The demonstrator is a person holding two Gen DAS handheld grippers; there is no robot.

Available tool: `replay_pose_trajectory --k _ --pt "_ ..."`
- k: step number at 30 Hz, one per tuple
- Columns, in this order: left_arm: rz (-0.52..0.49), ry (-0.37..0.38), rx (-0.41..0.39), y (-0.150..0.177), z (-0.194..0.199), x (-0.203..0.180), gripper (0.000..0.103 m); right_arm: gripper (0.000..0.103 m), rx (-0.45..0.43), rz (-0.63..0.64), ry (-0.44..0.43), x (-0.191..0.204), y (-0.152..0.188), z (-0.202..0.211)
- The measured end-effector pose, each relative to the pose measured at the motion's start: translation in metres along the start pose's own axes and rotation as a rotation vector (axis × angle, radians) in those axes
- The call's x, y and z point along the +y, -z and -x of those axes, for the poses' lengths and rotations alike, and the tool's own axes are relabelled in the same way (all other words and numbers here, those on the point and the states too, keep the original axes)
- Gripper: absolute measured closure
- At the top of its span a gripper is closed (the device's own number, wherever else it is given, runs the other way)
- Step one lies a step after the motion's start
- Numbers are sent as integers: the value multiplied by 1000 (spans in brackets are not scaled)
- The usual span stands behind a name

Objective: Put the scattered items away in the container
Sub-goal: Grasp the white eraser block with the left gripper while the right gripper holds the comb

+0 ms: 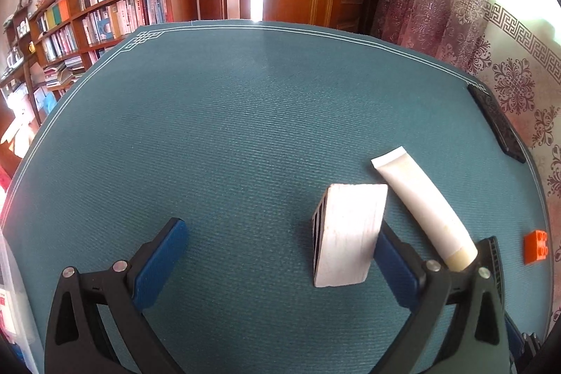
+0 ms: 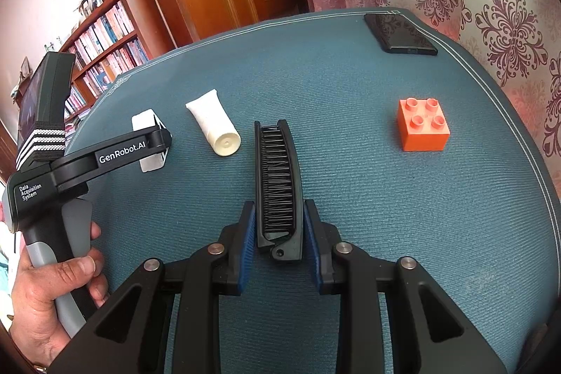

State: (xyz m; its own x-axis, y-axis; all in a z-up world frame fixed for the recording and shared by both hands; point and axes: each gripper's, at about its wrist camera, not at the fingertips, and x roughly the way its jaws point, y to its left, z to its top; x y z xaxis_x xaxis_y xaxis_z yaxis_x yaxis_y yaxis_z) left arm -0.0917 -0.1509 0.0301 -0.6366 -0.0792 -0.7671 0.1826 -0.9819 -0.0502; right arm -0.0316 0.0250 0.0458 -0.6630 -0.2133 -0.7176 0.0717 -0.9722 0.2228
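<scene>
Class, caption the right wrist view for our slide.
Right hand-held gripper closes on a black comb, beside a white tube and orange brick.

Teal mat (image 2: 350, 198) carries white block (image 1: 345, 233), cream tube (image 2: 214, 125), black comb (image 2: 278, 177), orange brick (image 2: 422, 125), dark phone (image 2: 399, 34)

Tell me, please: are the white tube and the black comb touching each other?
Apart. The right wrist view shows a strip of teal mat between the white tube and the black comb, which lies between the right gripper jaws.
</scene>
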Motion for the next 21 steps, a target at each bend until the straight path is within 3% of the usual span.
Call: replay_pose_trajectory --k 4,9,15,21 --pt "-25 2 1 -2 -2 -1 8 74 0 -2 -2 0 0 0" --pt "-109 16 -23 -3 1 -15 38 74 0 -13 -12 -1 -1 1" --pt "-143 61 -43 1 6 -20 62 73 -4 -31 -39 -4 -3 0" --pt "-150 105 -29 8 14 -17 67 71 -9 -45 -51 -6 -6 -1"
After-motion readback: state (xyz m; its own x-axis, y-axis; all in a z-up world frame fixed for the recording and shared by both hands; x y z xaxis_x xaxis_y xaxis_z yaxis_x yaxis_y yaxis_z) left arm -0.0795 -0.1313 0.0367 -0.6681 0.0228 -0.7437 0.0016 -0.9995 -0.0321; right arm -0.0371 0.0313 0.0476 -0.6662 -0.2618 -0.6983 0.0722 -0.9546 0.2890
